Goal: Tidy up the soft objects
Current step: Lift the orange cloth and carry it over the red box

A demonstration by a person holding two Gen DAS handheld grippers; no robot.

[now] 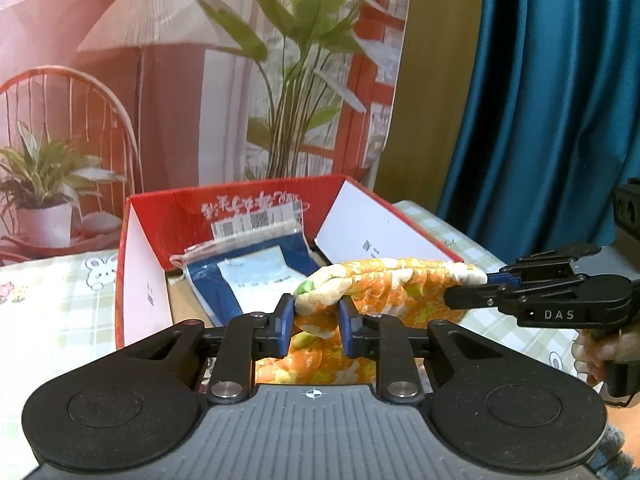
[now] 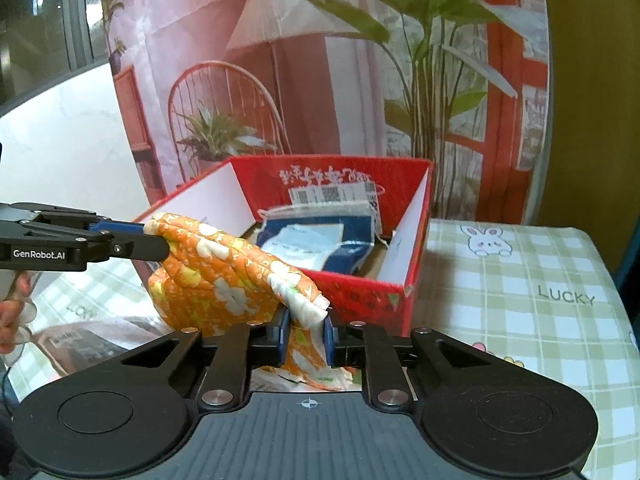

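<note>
Over tablecloth (image 2: pixel 520 264): L gripper (image 1: pixel 316 320) & R gripper (image 2: pixel 307 334) level, pinching quilt (image 2: pixel 224 276).

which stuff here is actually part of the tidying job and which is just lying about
Part of the job:
- orange floral cloth, held between left gripper and right gripper
- red box
- blue packet inside the box

Just lying about:
- checked tablecloth
- printed backdrop
- blue curtain

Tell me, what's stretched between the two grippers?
The orange floral cloth spans the gap, pinched by the left gripper and the right gripper, just before the red box. Both wrist views show it.
</note>
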